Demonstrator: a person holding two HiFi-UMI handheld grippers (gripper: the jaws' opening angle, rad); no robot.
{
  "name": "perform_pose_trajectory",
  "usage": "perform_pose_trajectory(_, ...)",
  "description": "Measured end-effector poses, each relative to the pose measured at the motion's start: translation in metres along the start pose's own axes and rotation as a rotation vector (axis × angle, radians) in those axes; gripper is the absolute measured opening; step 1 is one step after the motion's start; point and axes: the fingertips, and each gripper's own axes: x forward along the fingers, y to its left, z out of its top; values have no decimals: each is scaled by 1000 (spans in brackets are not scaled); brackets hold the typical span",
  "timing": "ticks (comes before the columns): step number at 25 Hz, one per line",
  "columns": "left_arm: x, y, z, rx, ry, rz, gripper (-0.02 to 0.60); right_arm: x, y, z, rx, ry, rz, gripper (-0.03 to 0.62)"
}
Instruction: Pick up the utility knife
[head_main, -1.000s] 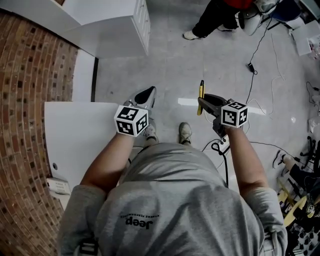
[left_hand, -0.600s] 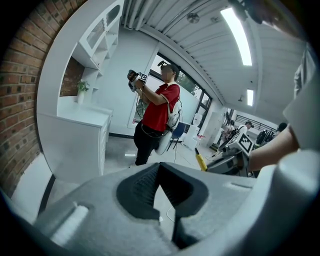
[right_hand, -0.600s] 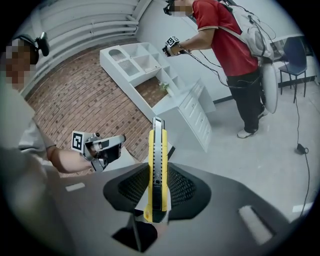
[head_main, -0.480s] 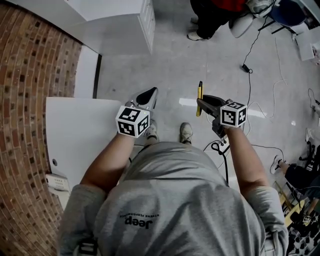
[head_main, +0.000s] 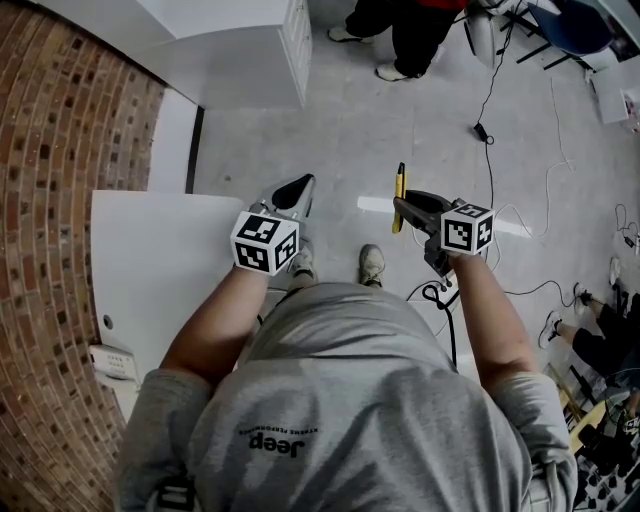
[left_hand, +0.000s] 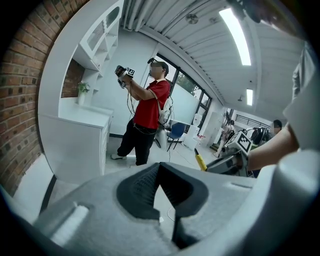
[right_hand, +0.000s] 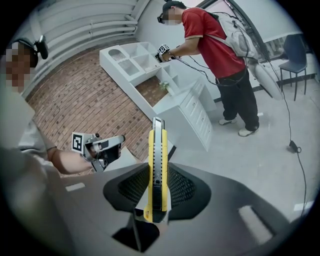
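While both tools hang over the smooth grey floor (head_main: 350, 120) just right of the flat white table (head_main: 150, 270), the right gripper (right_hand: 157, 172) clamps its ribbed black pads (right_hand: 132, 186) onto the utility knife (right_hand: 156, 150). The knife is a slim yellow plastic bar with a notched dark metal strip down its middle, and its narrow tip points to the far side. The left gripper (left_hand: 159, 167), a grey moulded shell tapering to a point, has its jaws closed tip to tip on nothing. A rough brick wall (head_main: 60, 150) curves along the left, and a boxy white cabinet (head_main: 240, 50) stands beyond the table.
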Motion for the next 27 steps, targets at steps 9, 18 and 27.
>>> perform_pose_trajectory(9,-5,2,-2,-6,-6,10,0,1,0,-1,4,-2,-1,123)
perform_pose_trajectory(18,-7,3,-2,-7,-9,14,0,4,3,1,-10,2,8,123)
perform_pose_trajectory(27,-7,3,-1,-5,-10,15,0,3,3,3,-8,-1,10,123)
